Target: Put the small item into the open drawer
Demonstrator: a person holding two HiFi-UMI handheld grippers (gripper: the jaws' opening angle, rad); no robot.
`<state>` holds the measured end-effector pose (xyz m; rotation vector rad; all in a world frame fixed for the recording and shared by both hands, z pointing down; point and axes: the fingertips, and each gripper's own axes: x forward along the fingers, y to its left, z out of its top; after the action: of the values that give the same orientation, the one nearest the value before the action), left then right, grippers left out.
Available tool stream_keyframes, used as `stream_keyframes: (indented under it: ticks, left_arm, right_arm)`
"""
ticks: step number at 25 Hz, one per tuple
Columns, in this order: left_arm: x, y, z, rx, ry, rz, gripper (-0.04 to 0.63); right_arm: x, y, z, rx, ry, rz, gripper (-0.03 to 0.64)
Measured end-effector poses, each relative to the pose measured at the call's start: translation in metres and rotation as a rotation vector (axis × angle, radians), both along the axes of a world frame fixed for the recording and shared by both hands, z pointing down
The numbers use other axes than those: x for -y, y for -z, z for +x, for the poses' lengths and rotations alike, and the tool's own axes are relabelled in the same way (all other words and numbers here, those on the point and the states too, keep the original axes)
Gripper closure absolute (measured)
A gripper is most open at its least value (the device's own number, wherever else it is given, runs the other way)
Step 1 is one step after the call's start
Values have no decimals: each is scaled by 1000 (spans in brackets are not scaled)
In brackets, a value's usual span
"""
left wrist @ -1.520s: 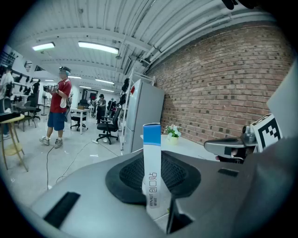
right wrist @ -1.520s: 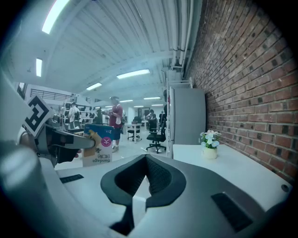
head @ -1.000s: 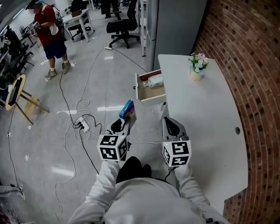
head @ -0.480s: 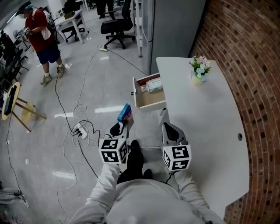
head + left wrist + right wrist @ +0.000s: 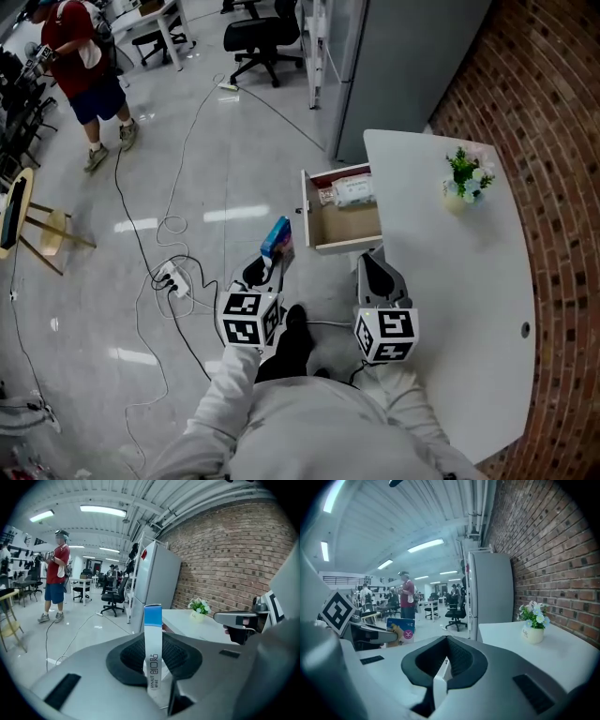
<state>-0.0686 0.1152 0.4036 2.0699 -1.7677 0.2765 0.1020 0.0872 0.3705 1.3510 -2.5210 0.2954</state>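
Note:
My left gripper (image 5: 270,262) is shut on a small blue and white box (image 5: 276,238), held upright over the floor, left of the drawer. In the left gripper view the box (image 5: 153,648) stands edge-on between the pads of my left gripper (image 5: 153,667). The open drawer (image 5: 323,242) sticks out from the white table (image 5: 450,291) and holds a white packet (image 5: 354,190). Just in front of the drawer's near corner, my right gripper (image 5: 371,264) is shut on nothing. In the right gripper view its jaws (image 5: 443,665) stand together, and the box (image 5: 400,631) shows at the left.
A small flower pot (image 5: 464,180) stands on the table's far end. A grey cabinet (image 5: 403,56) rises behind the table, a brick wall (image 5: 553,141) to the right. Cables and a power strip (image 5: 173,278) lie on the floor at left. A person (image 5: 84,66) stands far left.
The drawer and table have shifted right and come a little nearer in the head view. Both grippers sit closer to the drawer. The left gripper has kept its hold on the box.

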Motion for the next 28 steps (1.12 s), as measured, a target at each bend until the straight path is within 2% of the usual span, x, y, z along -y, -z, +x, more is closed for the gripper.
stream_keyframes:
  ticks: [6, 13, 21, 28]
  left_arm:
    - [51, -5, -31, 6, -23, -17, 512]
    - [85, -19, -45, 7, -78, -48, 512]
    - [105, -39, -28, -9, -148, -77, 512]
    - [134, -57, -3, 11, -222, -107, 512]
  right_arm:
    - [46, 3, -26, -7, -24, -7, 589]
    - [72, -1, -45, -17, -57, -16, 590]
    - [85, -9, -38, -59, -88, -14, 591]
    - [108, -11, -20, -65, -118, -3, 589]
